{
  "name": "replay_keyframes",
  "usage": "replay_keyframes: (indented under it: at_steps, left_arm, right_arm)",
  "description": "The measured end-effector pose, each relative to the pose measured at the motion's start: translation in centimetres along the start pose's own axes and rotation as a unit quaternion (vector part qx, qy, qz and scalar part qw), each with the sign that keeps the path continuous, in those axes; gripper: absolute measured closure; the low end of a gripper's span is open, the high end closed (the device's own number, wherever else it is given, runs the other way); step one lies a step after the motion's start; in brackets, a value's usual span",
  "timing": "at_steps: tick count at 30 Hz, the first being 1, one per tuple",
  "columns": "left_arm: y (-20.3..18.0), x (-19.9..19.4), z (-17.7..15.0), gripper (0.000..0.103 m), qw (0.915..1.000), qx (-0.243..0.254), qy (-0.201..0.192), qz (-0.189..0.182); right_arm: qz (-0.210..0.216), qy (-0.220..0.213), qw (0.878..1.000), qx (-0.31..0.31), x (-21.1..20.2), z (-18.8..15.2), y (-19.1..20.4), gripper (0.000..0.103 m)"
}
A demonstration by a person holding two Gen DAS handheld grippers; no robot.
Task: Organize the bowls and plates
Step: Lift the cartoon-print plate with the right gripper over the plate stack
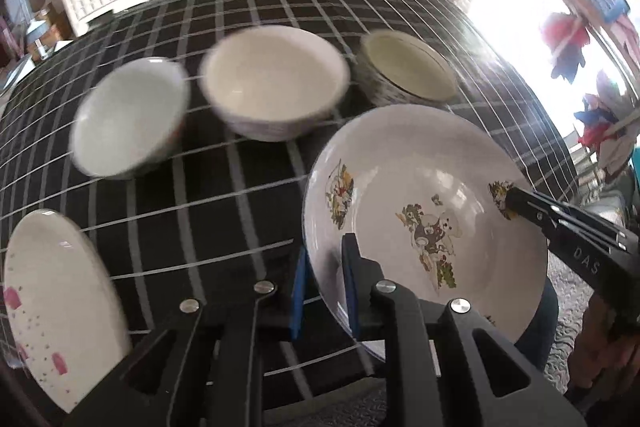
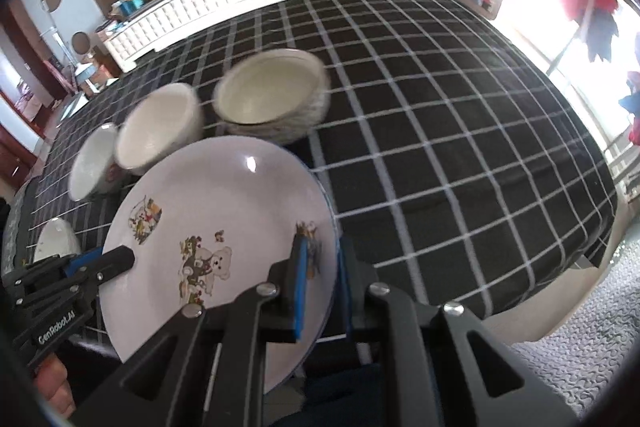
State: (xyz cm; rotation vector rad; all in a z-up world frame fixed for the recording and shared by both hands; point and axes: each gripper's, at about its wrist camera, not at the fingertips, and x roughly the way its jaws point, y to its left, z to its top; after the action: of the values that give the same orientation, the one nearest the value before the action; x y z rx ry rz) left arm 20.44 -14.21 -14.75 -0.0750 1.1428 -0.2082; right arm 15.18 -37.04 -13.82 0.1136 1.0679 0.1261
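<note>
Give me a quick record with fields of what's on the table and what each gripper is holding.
surface: black tablecloth with white grid lines
held item: white round plate with cartoon bear prints
left gripper: jaws shut on the plate's near rim
right gripper: jaws shut on the opposite rim
bowls: three white bowls in a row
other: white plate with pink specks, at left

Three bowls (image 1: pixel 276 83) crowd cloth centre; right side (image 2: pixel 460 131) free

white cartoon-bear plate (image 2: pixel 224 211), black-and-white checked tablecloth (image 2: pixel 440 131)
</note>
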Motion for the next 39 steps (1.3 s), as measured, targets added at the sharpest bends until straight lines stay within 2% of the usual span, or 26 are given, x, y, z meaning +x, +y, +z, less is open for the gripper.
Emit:
replay_keyframes:
  at_steps: [13,19,25,32,39]
  left_arm:
    - [11.4,-6.3,-3.3,0.088,0.9962,-0.073,-0.035,0.030]
    - [16.7,-8.5,-5.8,0.088,0.9912,-0.114,-0.046,0.048]
    - [21.2,-9.7,-8.7,0.088,0.9841,-0.157,-0.047,0.069]
    - [24.6,-11.5,-11.9,0.088,0.9768,-0.188,-0.049,0.089]
    - [26.7,-12.5,-13.7,0.088,0.9722,-0.206,-0.050,0.099]
  right_arm:
    - [0.045,-0.015,0.997,-0.059,-0.5,0.7,10.5,0.085]
    - [0.065,-0.012,0.993,-0.097,0.0,-0.7,16.4,0.085]
    - [0.084,0.013,0.988,-0.125,1.6,-2.7,21.1,0.085]
    - [0.094,0.030,0.983,-0.157,2.4,-4.3,25.1,0.085]
    - [0.099,0.034,0.979,-0.176,2.9,-5.6,28.3,0.085]
